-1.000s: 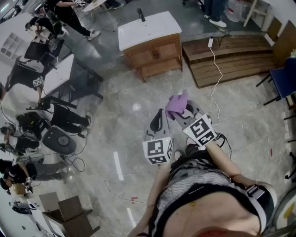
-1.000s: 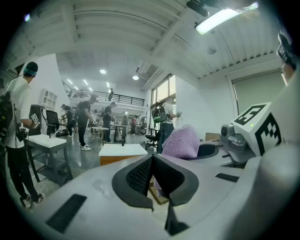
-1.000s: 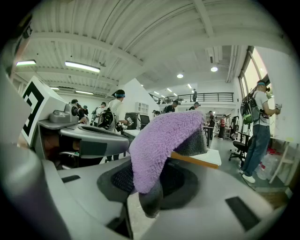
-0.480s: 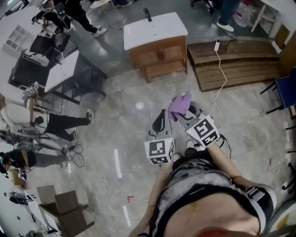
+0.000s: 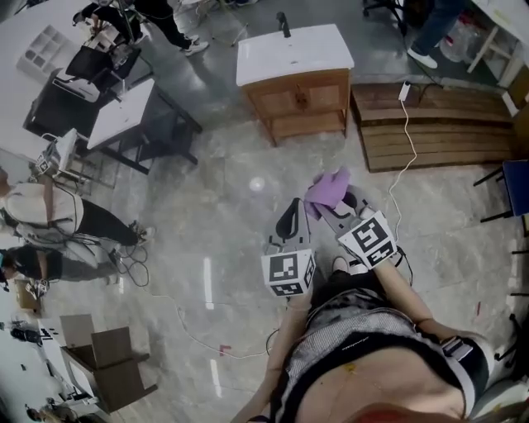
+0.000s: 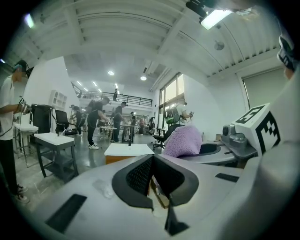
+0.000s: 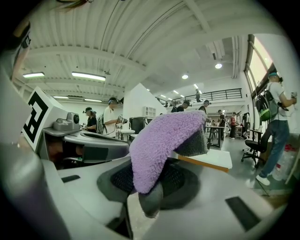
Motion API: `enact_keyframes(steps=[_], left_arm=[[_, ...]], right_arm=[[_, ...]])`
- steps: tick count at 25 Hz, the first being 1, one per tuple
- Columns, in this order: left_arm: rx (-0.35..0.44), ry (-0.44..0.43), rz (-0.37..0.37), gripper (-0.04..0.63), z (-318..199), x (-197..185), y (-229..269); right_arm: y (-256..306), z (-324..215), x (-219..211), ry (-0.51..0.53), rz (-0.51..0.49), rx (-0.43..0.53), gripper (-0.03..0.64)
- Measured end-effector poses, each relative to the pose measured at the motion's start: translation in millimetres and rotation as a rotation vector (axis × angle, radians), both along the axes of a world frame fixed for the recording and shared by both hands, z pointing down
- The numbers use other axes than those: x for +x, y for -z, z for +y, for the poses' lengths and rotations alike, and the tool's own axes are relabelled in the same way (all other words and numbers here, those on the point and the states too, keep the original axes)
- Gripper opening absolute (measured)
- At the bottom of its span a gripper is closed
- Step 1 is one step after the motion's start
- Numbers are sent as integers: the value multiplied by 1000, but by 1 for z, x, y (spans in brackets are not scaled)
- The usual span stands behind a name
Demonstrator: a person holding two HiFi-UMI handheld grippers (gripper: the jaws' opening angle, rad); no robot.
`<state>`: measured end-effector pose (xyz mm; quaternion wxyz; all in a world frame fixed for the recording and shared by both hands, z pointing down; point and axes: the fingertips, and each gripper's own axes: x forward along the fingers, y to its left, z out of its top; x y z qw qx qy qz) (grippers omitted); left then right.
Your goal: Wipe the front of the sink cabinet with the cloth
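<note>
Right gripper [image 5: 334,204] is what I'm watching first: its jaws are clamped on the purple cloth [image 5: 326,187], which bunches up past the tips and points toward the sink cabinet [image 5: 302,101]. In the right gripper view the cloth [image 7: 160,143] rises out of the right gripper [image 7: 151,186] and folds over to one side, covering the place where the pads meet, so I can't make out the tips themselves. The left gripper [image 5: 288,220] hangs just beside it, its jaws pressed together with nothing between them, as the left gripper view [image 6: 153,174] shows plainly.

The cabinet stands well apart from both grippers, across a stretch of pale marbled floor [image 5: 223,206]. From the head view I see its white top, a dark faucet [image 5: 284,23] at the back edge, and the wooden front at a steep angle. In the gripper views only the white top and a thin strip of wood show above the gripper bodies [image 6: 126,151]; the front itself is hidden.

The cloth looks thick and fuzzy, an even lilac, touching only the right gripper.
</note>
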<state>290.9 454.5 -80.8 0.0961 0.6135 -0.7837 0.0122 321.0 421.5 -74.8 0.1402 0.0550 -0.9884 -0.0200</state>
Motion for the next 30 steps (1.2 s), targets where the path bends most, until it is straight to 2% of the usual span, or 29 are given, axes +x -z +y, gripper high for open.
enact_keyframes(steps=[8,18,30], left_arm=[[12,-27,30,0,-28,-40,-7],[18,-138,30,0,-78,-113,-6],[19,-173,21,0,-86,-202,-11]], right_arm=[[-8,-27,-32,-28,19,-17,164],[-8,-65,-111,-74,46,11,164],[-14,-77,-199,-128,38,25,165]])
